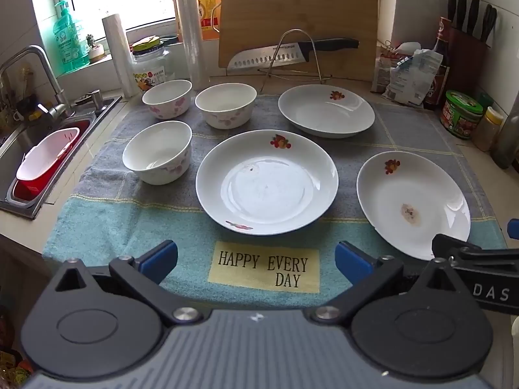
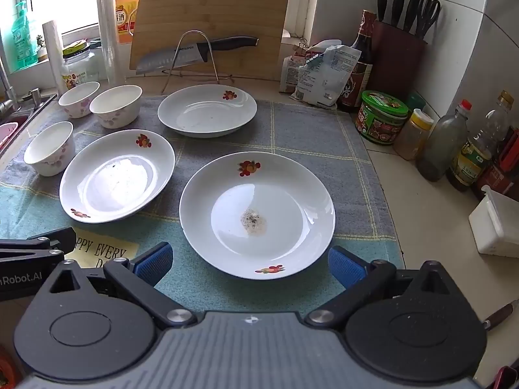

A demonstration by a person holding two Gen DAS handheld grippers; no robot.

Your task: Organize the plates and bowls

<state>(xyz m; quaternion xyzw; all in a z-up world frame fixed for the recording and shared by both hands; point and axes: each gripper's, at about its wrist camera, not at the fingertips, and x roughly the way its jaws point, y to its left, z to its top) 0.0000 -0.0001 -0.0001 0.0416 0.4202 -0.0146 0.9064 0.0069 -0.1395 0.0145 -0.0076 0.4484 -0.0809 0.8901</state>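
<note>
three white shallow plates with red fruit prints and three white bowls with pink flower prints lie apart on a grey and teal checked towel (image 1: pixel 107 214) whose yellow patch (image 1: pixel 263 267) reads "happy every day". the bowls sit toward the sink side: near bowl (image 1: pixel 158 151), far left bowl (image 1: pixel 167 98), far middle bowl (image 1: pixel 226 105). the middle plate (image 1: pixel 267 181) lies just beyond the patch, the far plate (image 1: pixel 326 110) behind it, and the right plate (image 2: pixel 257 214), with a brownish smear at its centre, sits nearest the right gripper (image 2: pixel 249 264). the left gripper (image 1: pixel 256 261) hovers over the patch; both sets of blue-padded jaws are spread wide with nothing between them. a black-handled knife (image 1: pixel 285 52), blade marked "supor", rests on a wire stand (image 1: pixel 293 56) before a wooden cutting board (image 1: pixel 298 9). the left gripper's body reads "robot.ai" in the right wrist view.
</note>
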